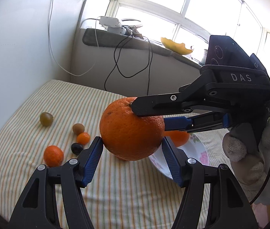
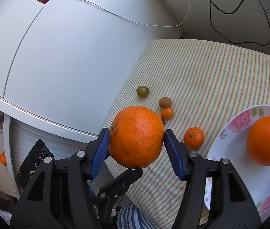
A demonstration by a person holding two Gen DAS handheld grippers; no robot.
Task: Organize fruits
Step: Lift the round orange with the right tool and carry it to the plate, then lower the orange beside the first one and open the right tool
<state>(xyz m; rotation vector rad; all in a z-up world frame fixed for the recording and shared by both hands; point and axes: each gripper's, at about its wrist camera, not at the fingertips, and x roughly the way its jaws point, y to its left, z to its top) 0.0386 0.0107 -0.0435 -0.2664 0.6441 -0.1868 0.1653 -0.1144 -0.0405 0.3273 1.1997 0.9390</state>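
Both my grippers pinch one big orange [image 1: 131, 128] in the air above the striped cloth [image 1: 115, 190].

My left gripper [image 1: 132, 145] presses its blue pads [image 1: 94, 158] against the orange's two sides, and my right gripper [image 2: 136, 139] clamps the same fruit crosswise, one black finger over its stem end and the other under it. Beyond my left fingers and to their left lie two small tangerines [image 1: 53, 155], a dark grape-like fruit [image 1: 76, 148], a brown kiwi-like fruit [image 1: 78, 128] and a green one [image 1: 46, 118], all loose on the cloth. Just right of my right fingers sits a flowered plate [image 2: 230, 133] holding a second orange [image 2: 267, 140]. Past the cloth stands a windowsill [image 1: 127, 40] with cables.
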